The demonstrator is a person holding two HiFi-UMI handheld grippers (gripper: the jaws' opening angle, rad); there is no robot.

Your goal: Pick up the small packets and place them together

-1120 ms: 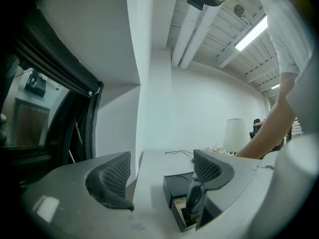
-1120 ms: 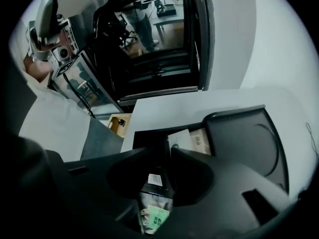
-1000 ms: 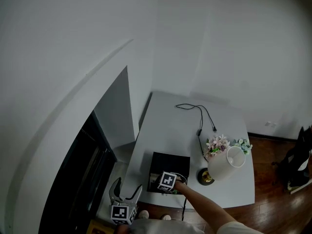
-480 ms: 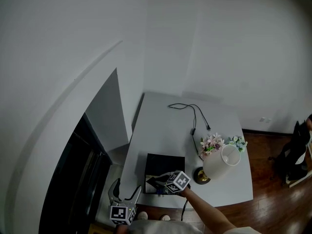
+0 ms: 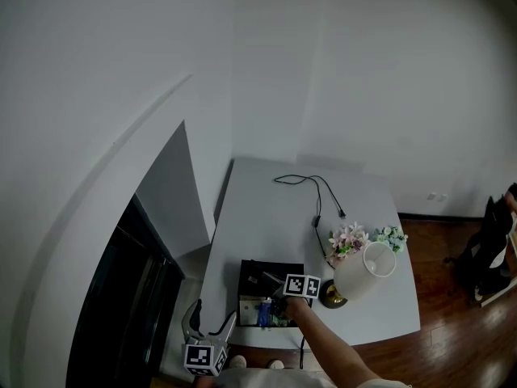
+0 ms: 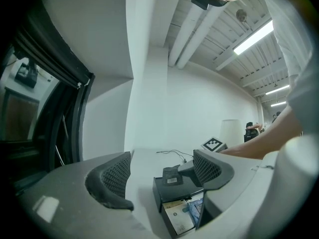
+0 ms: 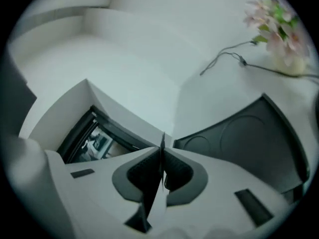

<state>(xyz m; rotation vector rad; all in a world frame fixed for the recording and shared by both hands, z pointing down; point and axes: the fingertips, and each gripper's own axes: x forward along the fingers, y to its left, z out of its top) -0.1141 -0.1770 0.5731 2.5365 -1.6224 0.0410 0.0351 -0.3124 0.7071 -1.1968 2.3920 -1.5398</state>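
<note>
Nothing here can be read. The right cube (image 5: 301,284) and left cube (image 5: 203,357) bear only black-and-white squares (no letters). The dark packet (image 6: 172,175) has a white label, and the pale packet (image 6: 179,219) at its 6 o'clock has print, both too small to read.

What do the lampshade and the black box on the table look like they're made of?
Lampshade: pale, matte, no shine, likely fabric or paper.
Black box: dull dark finish, thin straight walls, probably cardboard or plastic; the look leaves it open.
</note>
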